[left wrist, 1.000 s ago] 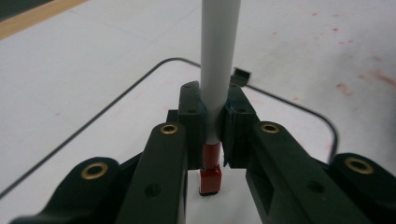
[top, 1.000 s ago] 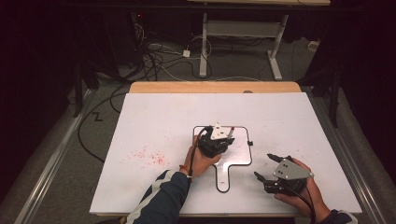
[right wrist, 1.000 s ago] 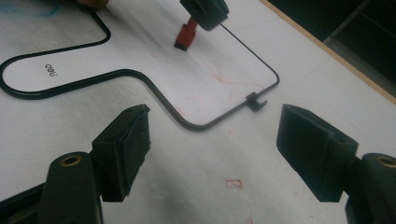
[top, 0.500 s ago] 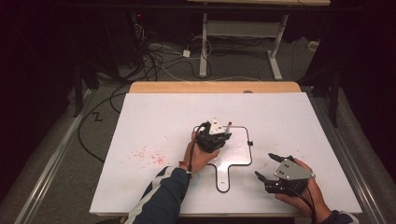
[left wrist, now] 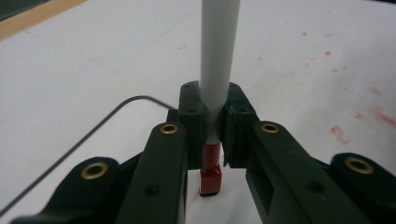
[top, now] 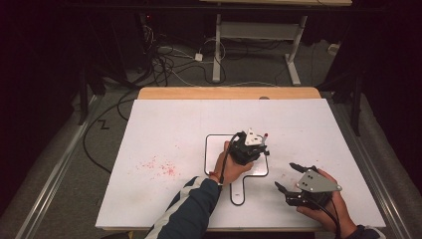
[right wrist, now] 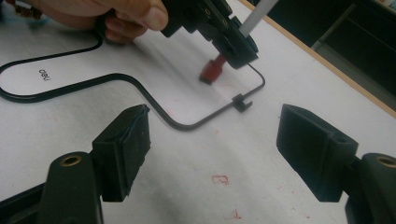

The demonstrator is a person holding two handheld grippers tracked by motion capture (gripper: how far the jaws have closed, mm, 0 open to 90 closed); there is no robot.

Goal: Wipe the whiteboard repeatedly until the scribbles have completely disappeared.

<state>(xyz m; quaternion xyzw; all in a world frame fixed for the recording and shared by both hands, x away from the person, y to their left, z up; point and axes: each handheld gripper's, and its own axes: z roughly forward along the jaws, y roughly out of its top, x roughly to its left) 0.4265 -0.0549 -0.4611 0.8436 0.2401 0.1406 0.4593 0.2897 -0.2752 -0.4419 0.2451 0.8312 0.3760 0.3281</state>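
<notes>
My right gripper point(right wrist: 212, 154) hangs with fingers point(right wrist: 126, 147) spread wide over the white counter point(right wrist: 196, 205), while beyond, the left gripper point(right wrist: 224, 32) presses a red-tipped stamp point(right wrist: 212, 72) inside the black-outlined board point(right wrist: 154, 100).

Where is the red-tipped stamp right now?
In the high view, the stamp is clamped in the left claw, over the right part of the black-rimmed board, mid-table.

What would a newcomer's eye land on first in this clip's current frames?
Probably the left gripper, shut on a white stamp stick whose red tip points down at a paddle-shaped whiteboard near the table's middle. Next, the right gripper lying open near the table's front right. Scattered red marks on the white tabletop left of the board also stand out.
</notes>
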